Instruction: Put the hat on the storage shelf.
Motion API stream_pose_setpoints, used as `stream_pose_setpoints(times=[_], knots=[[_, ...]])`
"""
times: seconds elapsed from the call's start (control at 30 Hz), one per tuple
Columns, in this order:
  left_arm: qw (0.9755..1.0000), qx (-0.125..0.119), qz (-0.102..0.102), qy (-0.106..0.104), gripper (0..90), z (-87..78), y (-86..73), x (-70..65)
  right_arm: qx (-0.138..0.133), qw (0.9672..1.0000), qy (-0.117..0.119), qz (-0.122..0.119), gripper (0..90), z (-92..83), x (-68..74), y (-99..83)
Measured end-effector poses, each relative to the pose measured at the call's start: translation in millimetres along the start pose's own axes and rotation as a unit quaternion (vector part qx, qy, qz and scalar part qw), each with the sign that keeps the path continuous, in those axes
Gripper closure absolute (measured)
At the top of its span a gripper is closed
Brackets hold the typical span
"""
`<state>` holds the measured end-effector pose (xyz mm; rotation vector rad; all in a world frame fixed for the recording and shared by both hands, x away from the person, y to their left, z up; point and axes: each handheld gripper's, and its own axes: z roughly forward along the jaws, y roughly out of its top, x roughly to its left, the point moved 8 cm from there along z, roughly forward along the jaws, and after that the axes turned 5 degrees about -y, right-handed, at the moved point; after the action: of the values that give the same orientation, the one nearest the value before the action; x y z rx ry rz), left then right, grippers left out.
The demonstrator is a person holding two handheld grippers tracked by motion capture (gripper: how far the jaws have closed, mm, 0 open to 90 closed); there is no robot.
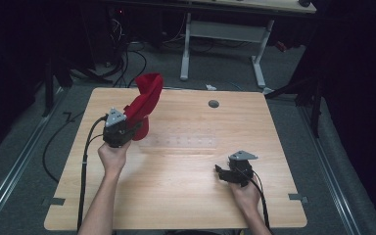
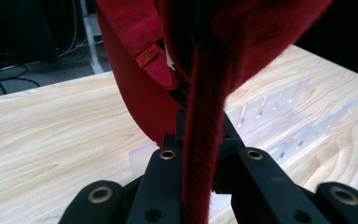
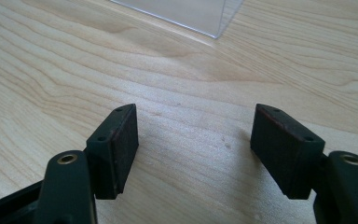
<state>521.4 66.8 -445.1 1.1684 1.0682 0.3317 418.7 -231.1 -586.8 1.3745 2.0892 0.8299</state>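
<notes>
**Red fleece held up in the left claw over a clear rack**

Red fleece cloth, a soft garment-like piece with a small orange tag [image 2: 148,57], is pinched in the left gripper [image 1: 122,128]. In the left gripper view its black jaws stand closed on a thick folded edge of the red fleece [image 2: 200,140], which runs straight up between them. In the high view the fabric [image 1: 144,98] rises from the claw and flares out above it, its long axis leaning up and away from the person toward the far left part of the light wooden table [image 1: 186,196]. A lower lobe of the cloth hangs beside the claw, close over the tabletop; whether it touches the wood cannot be told.

Just beyond the left claw lies a clear plastic slotted rack [image 2: 279,116], flat on the table, its compartments holding nothing. The same rack shows faintly in the high view at the table's middle [image 1: 186,142].

The right gripper [image 1: 225,172] rests low near the right front of the table, well apart from the cloth. Its jaws stand wide apart with bare wood between the pads [image 3: 121,140], gripping nothing; a corner of the clear rack [image 3: 200,14] lies ahead of it.
</notes>
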Motion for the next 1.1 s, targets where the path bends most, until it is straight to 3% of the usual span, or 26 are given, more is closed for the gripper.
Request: stream_pose_setpoints(times=[0.23, 0.33, 0.7, 1.1], knots=[[1.0000, -0.009, -0.001, 0.001, 84.3, 2.5, -1.8, -0.3, 0.000, 1.0000, 0.000, 0.000, 32.3, 0.0, 0.0, 0.0], [0.9998, -0.014, -0.011, 0.001, 84.2, 2.6, -2.3, 0.7, 0.000, 1.0000, 0.000, 0.000, 32.3, 0.0, 0.0, 0.0], [0.9997, -0.008, -0.020, 0.010, 84.1, 3.6, -12.7, 7.8, 0.000, 1.0000, 0.000, 0.000, 32.2, 0.0, 0.1, 0.0], [0.9988, -0.003, -0.047, 0.013, 83.6, -1.3, -19.2, 13.7, 0.000, 1.0000, 0.000, 0.000, 32.2, 0.0, 0.1, 0.0]])
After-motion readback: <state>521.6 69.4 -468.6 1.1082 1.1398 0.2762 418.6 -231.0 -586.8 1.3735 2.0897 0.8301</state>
